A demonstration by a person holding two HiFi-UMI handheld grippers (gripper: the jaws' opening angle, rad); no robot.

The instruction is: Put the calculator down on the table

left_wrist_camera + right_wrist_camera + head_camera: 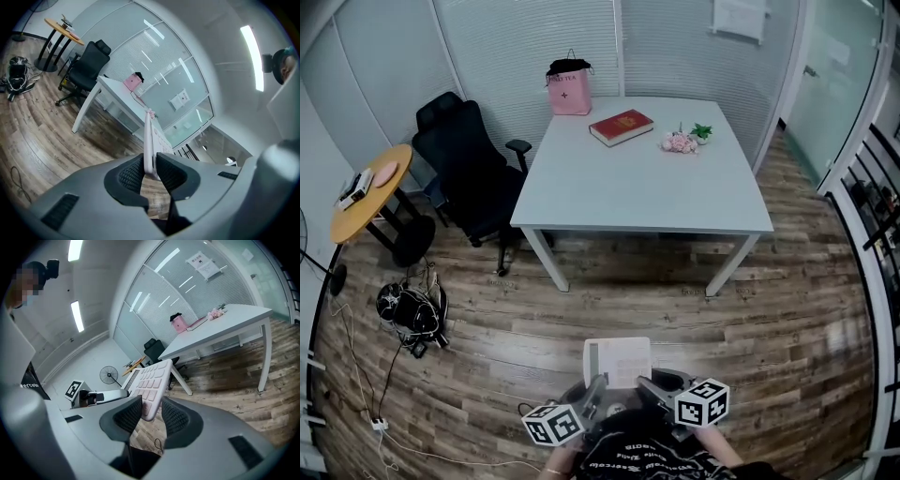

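White calculator (617, 361) is clamped by left gripper (151, 172) and right gripper (151, 414). Table (647, 187) stands well apart; placement outstanding.

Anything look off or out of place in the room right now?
Nothing spilled or damaged. The only clutter is a black bag and loose cables lying on the wooden floor, left of the white table.
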